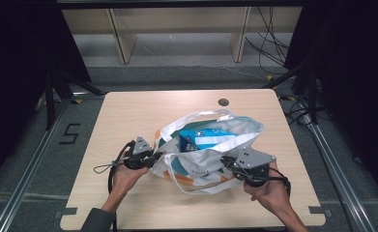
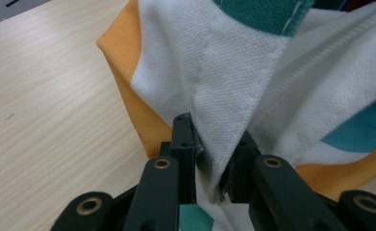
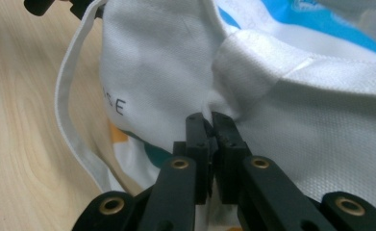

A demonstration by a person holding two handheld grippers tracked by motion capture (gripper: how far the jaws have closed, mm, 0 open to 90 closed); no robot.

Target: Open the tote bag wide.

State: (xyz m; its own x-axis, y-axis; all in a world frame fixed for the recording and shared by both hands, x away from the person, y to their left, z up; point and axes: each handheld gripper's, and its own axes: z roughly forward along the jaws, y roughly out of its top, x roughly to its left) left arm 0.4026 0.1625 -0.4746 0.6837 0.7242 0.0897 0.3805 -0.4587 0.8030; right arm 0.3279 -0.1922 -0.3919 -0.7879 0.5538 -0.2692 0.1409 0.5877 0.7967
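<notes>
Letters "SE" on white tote bag [image 3: 142, 86] pinched by right gripper [image 3: 209, 120]

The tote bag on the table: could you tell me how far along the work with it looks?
Done: both grippers have a grip on the tote bag. The left gripper pinches a fold of white fabric at its left edge, and the right gripper is clamped on the cloth near a handle. In hand: the mouth is held open, with a blue box showing inside. Whether anything is left cannot be told.
</notes>
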